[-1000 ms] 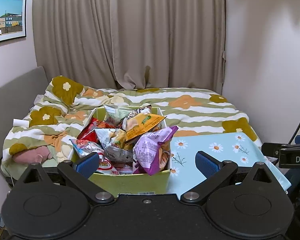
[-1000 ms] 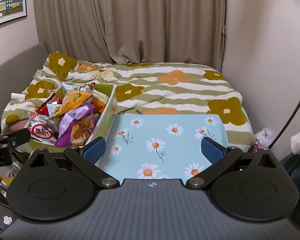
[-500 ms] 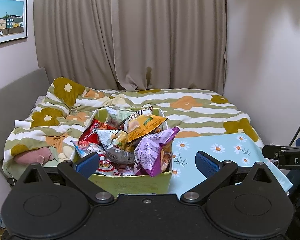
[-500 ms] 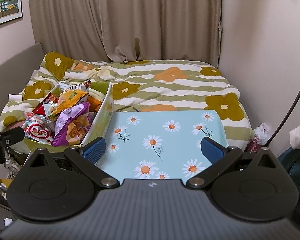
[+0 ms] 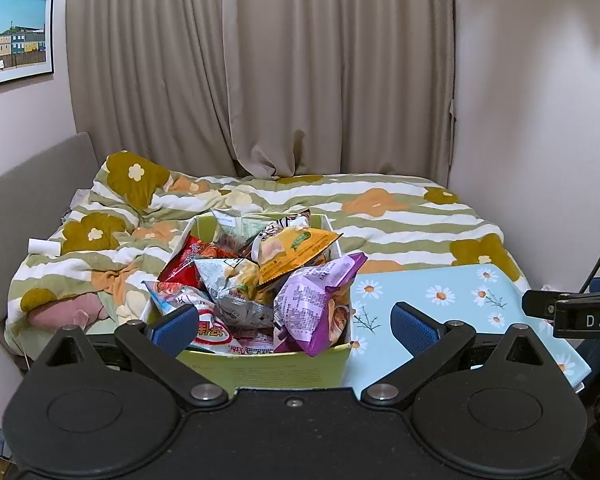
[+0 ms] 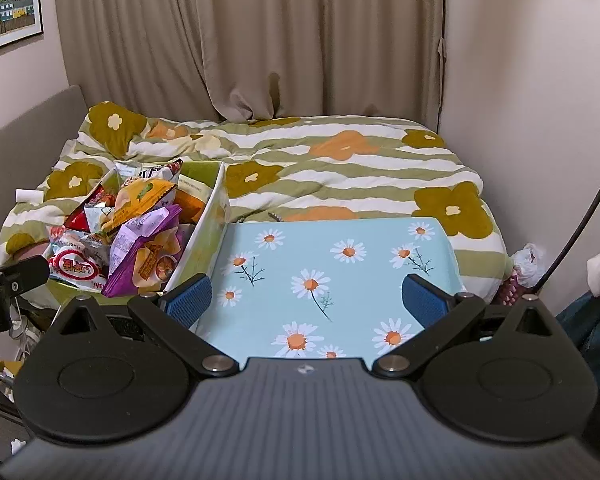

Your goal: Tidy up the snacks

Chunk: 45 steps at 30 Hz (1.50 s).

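Note:
A light green box heaped with several snack bags stands on the bed's near edge. A purple bag, an orange-yellow bag, a silver bag and a red bag lie on top. My left gripper is open and empty, just in front of the box. My right gripper is open and empty above a light blue daisy-print surface. The box lies to its left, with the purple bag showing.
A bed with a green, white and orange flower quilt fills the background, beige curtains behind it. A grey headboard is at the left, a wall at the right. A black cable hangs at the right.
Both grippers have drifted slightly, so the box and the daisy surface sit a little lower in view. Both stay open and empty. The snacks have not moved.

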Each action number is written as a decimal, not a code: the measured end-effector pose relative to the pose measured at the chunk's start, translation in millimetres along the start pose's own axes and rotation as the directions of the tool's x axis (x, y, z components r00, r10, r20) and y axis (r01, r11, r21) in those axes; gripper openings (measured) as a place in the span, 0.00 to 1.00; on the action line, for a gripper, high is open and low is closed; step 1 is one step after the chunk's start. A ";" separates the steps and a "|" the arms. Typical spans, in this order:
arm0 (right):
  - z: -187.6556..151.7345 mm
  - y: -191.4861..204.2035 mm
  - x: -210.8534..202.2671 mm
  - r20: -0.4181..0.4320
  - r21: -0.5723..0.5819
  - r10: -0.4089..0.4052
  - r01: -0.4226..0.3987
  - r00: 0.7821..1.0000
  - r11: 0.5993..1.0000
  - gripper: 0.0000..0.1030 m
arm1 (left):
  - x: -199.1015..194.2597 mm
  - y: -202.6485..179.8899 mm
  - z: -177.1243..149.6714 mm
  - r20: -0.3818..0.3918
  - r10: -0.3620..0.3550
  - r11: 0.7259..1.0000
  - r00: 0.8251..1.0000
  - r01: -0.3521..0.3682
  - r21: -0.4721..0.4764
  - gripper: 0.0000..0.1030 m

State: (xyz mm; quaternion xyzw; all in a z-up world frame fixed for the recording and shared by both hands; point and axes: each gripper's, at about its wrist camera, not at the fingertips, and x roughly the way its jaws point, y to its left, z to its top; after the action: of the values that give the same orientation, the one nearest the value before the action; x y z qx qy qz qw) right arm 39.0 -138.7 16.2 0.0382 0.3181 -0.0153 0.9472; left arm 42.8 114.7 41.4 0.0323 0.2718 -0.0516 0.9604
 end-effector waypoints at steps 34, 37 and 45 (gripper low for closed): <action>2.5 5.4 8.7 -0.010 -0.009 0.001 -0.001 1.000 1.000 1.00 | 6.6 3.2 0.9 -0.013 0.002 1.000 1.000 -0.003 -0.009 1.00; 2.7 7.5 10.6 -0.008 -0.011 0.001 -0.001 1.000 1.000 1.00 | 6.4 2.8 1.4 -0.008 0.001 1.000 1.000 -0.001 -0.012 1.00; 4.4 11.1 12.6 -0.005 -0.014 0.002 -0.003 1.000 1.000 1.00 | 8.0 3.3 2.6 0.003 0.057 0.998 0.998 -0.057 0.008 1.00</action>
State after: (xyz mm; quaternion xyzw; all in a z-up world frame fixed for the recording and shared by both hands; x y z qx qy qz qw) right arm 52.2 -128.1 12.8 0.0322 0.3205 -0.0118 0.9466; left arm 51.3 117.1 39.5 0.0437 0.2693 -0.0255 0.9617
